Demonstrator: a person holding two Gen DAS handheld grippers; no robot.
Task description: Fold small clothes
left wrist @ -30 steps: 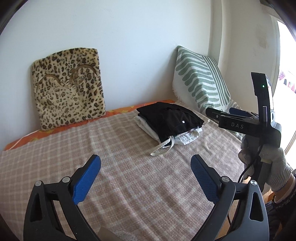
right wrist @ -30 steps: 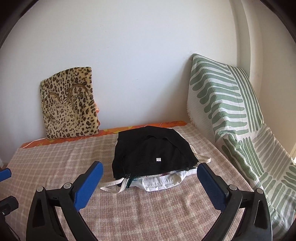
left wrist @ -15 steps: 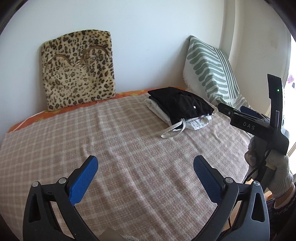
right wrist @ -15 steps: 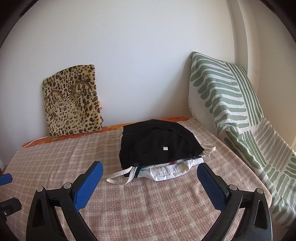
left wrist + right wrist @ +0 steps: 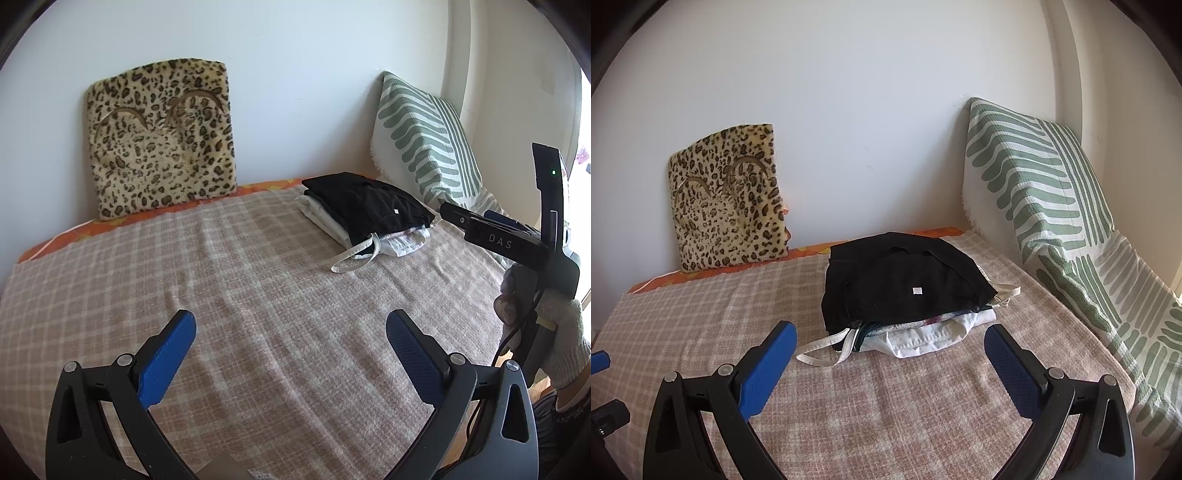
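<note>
A stack of folded small clothes lies on the checked bed cover, a black garment [image 5: 905, 284] on top and white ones [image 5: 923, 334] under it, with a white strap [image 5: 820, 350] trailing out. The stack also shows in the left wrist view [image 5: 369, 210], far right. My left gripper [image 5: 291, 325] is open and empty over bare cover, well short of the stack. My right gripper [image 5: 890, 336] is open and empty, just in front of the stack. The right gripper's body [image 5: 517, 243] shows in the left wrist view, held by a gloved hand.
A leopard-print cushion [image 5: 162, 136] leans on the back wall. A green-and-white striped cushion [image 5: 1034, 192] stands at the right, with striped cloth running down the bed's right side. An orange sheet edge [image 5: 147, 218] shows at the back of the checked cover [image 5: 240, 295].
Both grippers have drawn back and tilted a little; the stack sits higher and farther in both views. Both stay open and empty. The clothes have not moved.
</note>
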